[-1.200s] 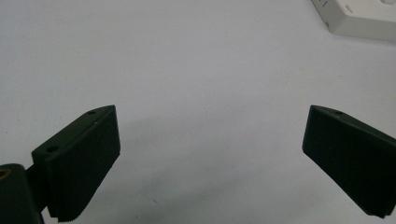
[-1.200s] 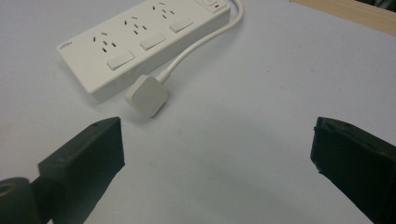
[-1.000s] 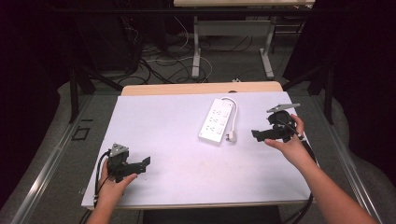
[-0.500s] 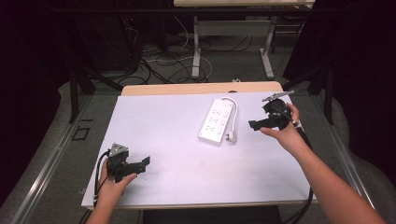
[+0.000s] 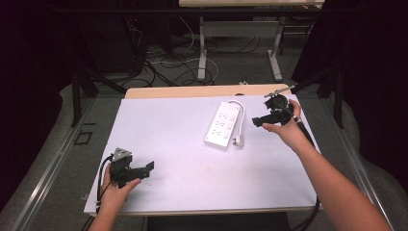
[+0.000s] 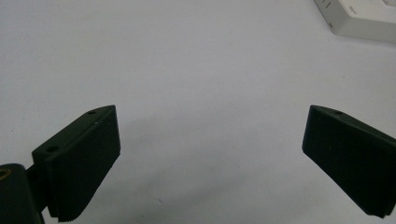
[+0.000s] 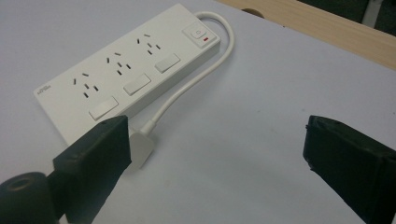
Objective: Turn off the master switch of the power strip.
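Right gripper (image 5: 260,120) moved nearer power strip (image 5: 222,124), jaws apart; left gripper (image 5: 144,168) unmoved

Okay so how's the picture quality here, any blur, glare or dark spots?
High view: table evenly lit, surroundings nearly black, slightly soft overall. Left gripper view: close claw tips blurred, soft shadow beneath them, no glare. Right gripper view: power strip sharp enough to show sockets, near claw tips out of focus.
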The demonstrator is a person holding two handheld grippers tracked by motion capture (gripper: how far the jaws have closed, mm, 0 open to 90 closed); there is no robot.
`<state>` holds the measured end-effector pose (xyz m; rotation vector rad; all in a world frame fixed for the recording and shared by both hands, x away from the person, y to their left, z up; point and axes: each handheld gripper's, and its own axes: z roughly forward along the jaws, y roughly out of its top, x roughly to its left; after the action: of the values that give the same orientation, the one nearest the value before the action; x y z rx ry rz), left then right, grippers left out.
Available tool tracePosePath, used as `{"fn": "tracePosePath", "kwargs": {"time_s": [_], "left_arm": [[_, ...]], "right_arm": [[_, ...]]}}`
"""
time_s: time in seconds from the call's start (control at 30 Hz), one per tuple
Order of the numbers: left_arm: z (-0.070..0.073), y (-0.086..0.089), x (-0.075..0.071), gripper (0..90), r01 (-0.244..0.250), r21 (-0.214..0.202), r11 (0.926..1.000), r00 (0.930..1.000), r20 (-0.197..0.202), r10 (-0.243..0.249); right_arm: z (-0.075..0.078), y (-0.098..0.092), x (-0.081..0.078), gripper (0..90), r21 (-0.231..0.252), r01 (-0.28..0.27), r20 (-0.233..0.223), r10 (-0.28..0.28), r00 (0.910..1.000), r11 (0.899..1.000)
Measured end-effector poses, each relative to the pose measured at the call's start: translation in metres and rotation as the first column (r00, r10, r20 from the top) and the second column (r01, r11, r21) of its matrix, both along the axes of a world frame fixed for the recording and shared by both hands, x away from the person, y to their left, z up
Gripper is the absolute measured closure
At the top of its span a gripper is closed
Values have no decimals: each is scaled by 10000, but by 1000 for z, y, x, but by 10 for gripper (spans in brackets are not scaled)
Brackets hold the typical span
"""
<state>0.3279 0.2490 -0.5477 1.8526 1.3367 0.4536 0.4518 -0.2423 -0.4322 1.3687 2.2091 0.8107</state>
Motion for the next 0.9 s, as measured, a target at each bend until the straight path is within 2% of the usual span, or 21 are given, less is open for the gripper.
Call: {"fn": "tracePosePath", "kwargs": {"time_s": [0.2, 0.43, 0.6, 0.9], "left_arm": [[0, 0, 0, 42, -40, -51, 10000, 10000, 4, 40], [0, 0, 0, 42, -45, -88, 10000, 10000, 40, 45], [0, 1, 0, 42, -76, -109, 9999, 10000, 38, 76], [0, 1, 0, 42, -61, -97, 9999, 10000, -7, 61]], "right_arm": [[3, 6, 9, 130, -165, -16, -34, 15, 10000, 9999], [5, 11, 16, 149, -129, -52, -140, 50, 9999, 9999], [4, 15, 24, 160, -113, -74, -102, 73, 9999, 9999], [-1, 19, 37, 238, -56, -61, 64, 61, 10000, 10000]]}}
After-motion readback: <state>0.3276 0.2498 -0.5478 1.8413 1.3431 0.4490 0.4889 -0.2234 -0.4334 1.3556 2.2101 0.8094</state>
